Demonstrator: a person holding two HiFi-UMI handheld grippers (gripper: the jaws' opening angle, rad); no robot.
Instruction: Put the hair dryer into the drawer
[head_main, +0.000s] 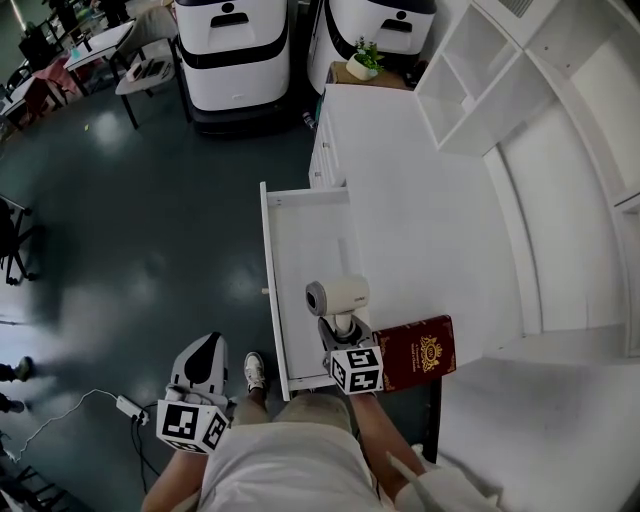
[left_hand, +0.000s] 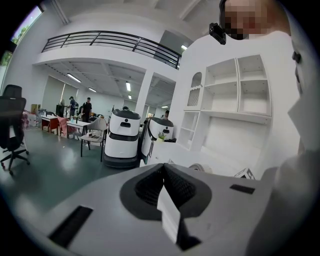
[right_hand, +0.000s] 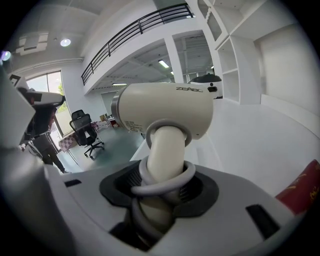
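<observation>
Left tongs (head_main: 208, 343) pressed together, empty, hanging left of the drawer (head_main: 270, 262). Right tongs (head_main: 344, 326) pinching the dryer (head_main: 338, 295) by its handle, wound with cord (right_hand: 162, 181), over the drawer's near end. Book (head_main: 418, 352) lies right of the drawer. Danger: those cord coils could let the handle slide, and the head may clip the drawer's rim.

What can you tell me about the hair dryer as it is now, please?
The hair dryer is cream, seemingly smooth plastic, with a short barrel, a grey-ringed end and small dark lettering on its side. The barrel lies roughly level; the handle, wound with a grey cord, sits in the right gripper, which is shut on it. It is held over the near end of the open white drawer; contact with the drawer floor cannot be judged.
</observation>
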